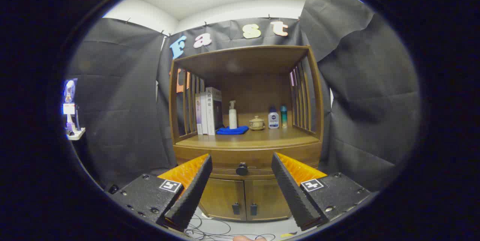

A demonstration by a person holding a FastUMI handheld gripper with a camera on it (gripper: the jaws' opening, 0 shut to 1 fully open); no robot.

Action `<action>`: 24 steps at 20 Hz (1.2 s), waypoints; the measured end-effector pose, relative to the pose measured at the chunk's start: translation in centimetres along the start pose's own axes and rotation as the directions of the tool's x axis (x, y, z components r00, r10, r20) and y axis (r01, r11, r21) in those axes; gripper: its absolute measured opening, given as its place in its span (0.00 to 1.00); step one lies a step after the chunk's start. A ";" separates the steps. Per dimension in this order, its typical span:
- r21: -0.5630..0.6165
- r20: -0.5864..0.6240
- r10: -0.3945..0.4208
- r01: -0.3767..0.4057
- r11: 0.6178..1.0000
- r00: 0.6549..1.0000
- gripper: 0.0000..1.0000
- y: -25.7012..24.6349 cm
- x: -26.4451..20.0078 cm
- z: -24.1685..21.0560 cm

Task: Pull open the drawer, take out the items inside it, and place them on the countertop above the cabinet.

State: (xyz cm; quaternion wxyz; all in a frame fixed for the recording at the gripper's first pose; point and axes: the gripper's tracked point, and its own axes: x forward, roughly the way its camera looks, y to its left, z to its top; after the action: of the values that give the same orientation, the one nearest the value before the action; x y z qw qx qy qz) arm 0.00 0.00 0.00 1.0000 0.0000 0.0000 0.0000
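Gripper view, gripper spread wide, drawer knob beyond, book spine writing unreadable

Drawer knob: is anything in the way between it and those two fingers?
Nothing visible. The gripper is open, and the knob on the shut drawer shows in the gap between its fingers, farther ahead, with only open air before it.

Likely cloth-walled booth, wooden cabinet
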 end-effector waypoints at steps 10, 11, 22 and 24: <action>0.001 0.007 0.011 -0.011 1.000 1.000 1.00 1.2 0.7 0.4; 0.002 0.006 0.009 -0.009 1.000 1.000 1.00 1.3 0.8 0.3; -0.004 -0.034 -0.030 0.030 1.000 0.999 1.00 1.7 4.3 -1.8; 0.002 -0.046 -0.041 0.041 0.999 0.998 1.00 1.3 5.7 -2.6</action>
State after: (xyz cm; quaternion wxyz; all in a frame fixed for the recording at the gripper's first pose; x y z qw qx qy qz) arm 5.67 1.33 -2.55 0.9995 0.0013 0.0230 -0.0207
